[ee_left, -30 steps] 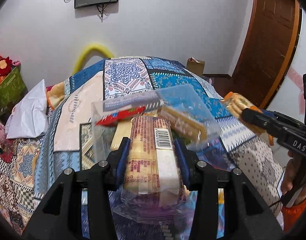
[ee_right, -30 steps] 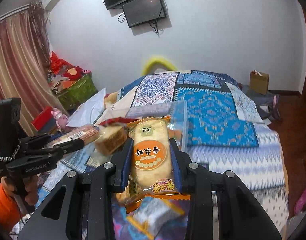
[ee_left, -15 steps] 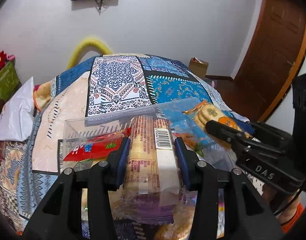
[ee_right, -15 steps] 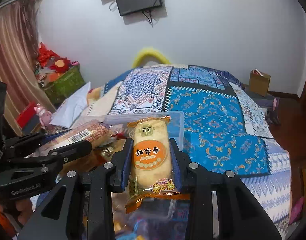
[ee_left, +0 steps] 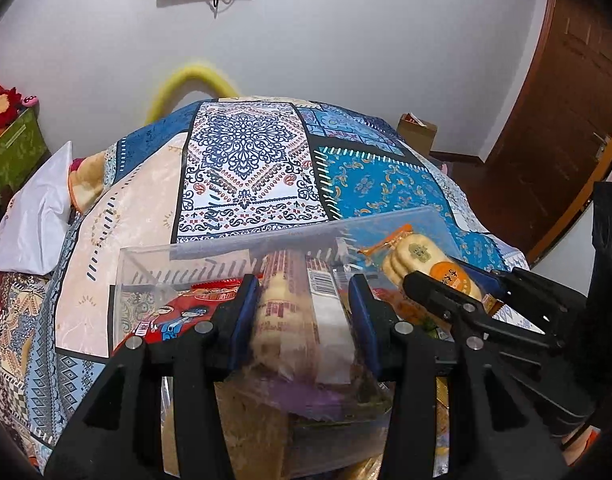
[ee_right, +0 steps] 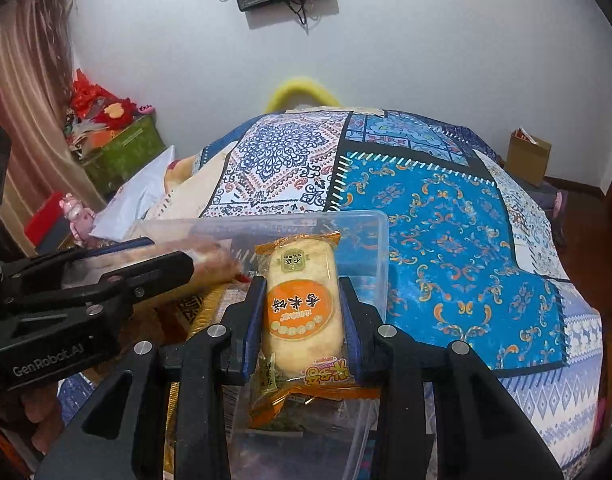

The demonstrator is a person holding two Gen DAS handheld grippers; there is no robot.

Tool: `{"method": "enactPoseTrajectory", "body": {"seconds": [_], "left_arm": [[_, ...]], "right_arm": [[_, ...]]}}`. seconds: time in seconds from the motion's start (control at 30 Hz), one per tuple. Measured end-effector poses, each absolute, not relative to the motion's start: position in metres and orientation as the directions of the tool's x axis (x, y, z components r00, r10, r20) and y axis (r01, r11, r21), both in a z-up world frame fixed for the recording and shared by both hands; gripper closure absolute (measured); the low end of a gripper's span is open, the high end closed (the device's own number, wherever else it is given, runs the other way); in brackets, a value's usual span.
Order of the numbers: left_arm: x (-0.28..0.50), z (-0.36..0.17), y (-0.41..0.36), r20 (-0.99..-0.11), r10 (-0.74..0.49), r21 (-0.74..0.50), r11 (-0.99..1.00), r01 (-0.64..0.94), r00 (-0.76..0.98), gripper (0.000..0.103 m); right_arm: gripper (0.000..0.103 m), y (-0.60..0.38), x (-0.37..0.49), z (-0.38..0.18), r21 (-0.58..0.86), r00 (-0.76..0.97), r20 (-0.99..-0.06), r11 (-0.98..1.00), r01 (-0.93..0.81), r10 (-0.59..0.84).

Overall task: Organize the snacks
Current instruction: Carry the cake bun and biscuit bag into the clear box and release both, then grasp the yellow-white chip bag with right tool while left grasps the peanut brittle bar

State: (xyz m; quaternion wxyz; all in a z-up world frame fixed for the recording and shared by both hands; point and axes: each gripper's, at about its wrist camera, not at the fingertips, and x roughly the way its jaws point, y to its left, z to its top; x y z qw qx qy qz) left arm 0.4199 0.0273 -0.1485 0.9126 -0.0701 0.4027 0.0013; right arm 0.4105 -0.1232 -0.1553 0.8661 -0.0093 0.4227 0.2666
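My left gripper (ee_left: 304,294) is shut on a clear-wrapped cake roll with a barcode (ee_left: 294,320), held over the clear plastic box (ee_left: 226,246). My right gripper (ee_right: 302,296) is shut on an orange rice cracker pack (ee_right: 302,308), held over the same box (ee_right: 380,240). In the left wrist view the right gripper (ee_left: 446,280) and its cracker pack (ee_left: 422,258) are at the box's right side. In the right wrist view the left gripper (ee_right: 154,264) reaches in from the left. A red snack pack (ee_left: 178,316) lies inside the box.
The box sits on a bed with a blue patchwork quilt (ee_right: 446,216). A white pillow (ee_left: 38,216) lies at the left. A cardboard box (ee_right: 528,156) stands on the floor at the right, near a brown door (ee_left: 566,92). More packets lie low in the box (ee_right: 290,420).
Both grippers have moved forward and lower over the clear box, still holding their snacks. The right gripper has come closer beside the left one.
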Motion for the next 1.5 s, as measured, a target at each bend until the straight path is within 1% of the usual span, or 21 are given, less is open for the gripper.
{"method": "enactPoseTrajectory", "body": {"seconds": [0.07,0.13,0.17,0.23,0.4,0.6,0.7,0.8,0.87,0.93,1.03,1.3,1.4,1.5], "left_arm": [[0.418,-0.148,0.027,-0.737,-0.055,-0.125,0.991,-0.056,0.674,0.058],[0.416,-0.147,0.027,-0.739,-0.055,-0.122,0.991,-0.053,0.671,0.057],[0.414,-0.145,0.027,-0.738,-0.058,-0.124,0.991,-0.05,0.672,0.056],[0.409,-0.139,0.027,-0.738,-0.064,-0.129,0.99,-0.047,0.672,0.056],[0.386,-0.12,0.024,-0.715,-0.065,-0.112,0.994,-0.022,0.696,0.056],[0.347,-0.095,0.021,-0.695,-0.073,-0.096,0.995,0.008,0.715,0.055],[0.323,-0.084,0.02,-0.686,-0.074,-0.09,0.996,0.016,0.724,0.05],[0.299,-0.076,0.02,-0.674,-0.069,-0.081,0.997,0.019,0.736,0.049],[0.283,-0.073,0.02,-0.67,-0.058,-0.062,0.998,0.022,0.74,0.044],[0.268,-0.075,0.019,-0.674,-0.056,-0.05,0.998,0.03,0.737,0.041],[0.248,-0.084,0.018,-0.696,-0.055,-0.034,0.998,0.044,0.716,0.041],[0.21,-0.123,0.025,-0.754,-0.074,-0.054,0.997,0.051,0.653,0.041],[0.205,-0.139,0.027,-0.777,-0.085,-0.069,0.996,0.05,0.624,0.041],[0.201,-0.15,0.029,-0.786,-0.08,-0.07,0.997,0.04,0.613,0.041]], "right_arm": [[0.071,-0.124,0.411,-0.155,0.228,0.485,-0.741,0.853,-0.469,0.464],[0.064,-0.125,0.411,-0.154,0.233,0.482,-0.742,0.854,-0.464,0.465],[0.055,-0.126,0.41,-0.152,0.233,0.487,-0.741,0.856,-0.461,0.463],[0.051,-0.128,0.406,-0.147,0.226,0.502,-0.731,0.858,-0.461,0.462],[0.05,-0.136,0.393,-0.128,0.229,0.517,-0.713,0.854,-0.468,0.474],[0.05,-0.15,0.358,-0.099,0.211,0.542,-0.693,0.852,-0.478,0.476],[0.05,-0.156,0.338,-0.09,0.209,0.546,-0.688,0.852,-0.481,0.477],[0.049,-0.159,0.319,-0.085,0.191,0.554,-0.69,0.856,-0.481,0.465],[0.049,-0.159,0.306,-0.085,0.182,0.55,-0.697,0.855,-0.485,0.46],[0.048,-0.16,0.292,-0.088,0.173,0.546,-0.706,0.859,-0.483,0.45],[0.043,-0.164,0.275,-0.1,0.174,0.53,-0.726,0.862,-0.475,0.438],[0.042,-0.167,0.248,-0.156,0.163,0.44,-0.818,0.884,-0.439,0.369],[0.042,-0.164,0.252,-0.177,0.177,0.397,-0.845,0.889,-0.423,0.357],[0.041,-0.164,0.262,-0.188,0.153,0.392,-0.865,0.91,-0.386,0.312]]}}
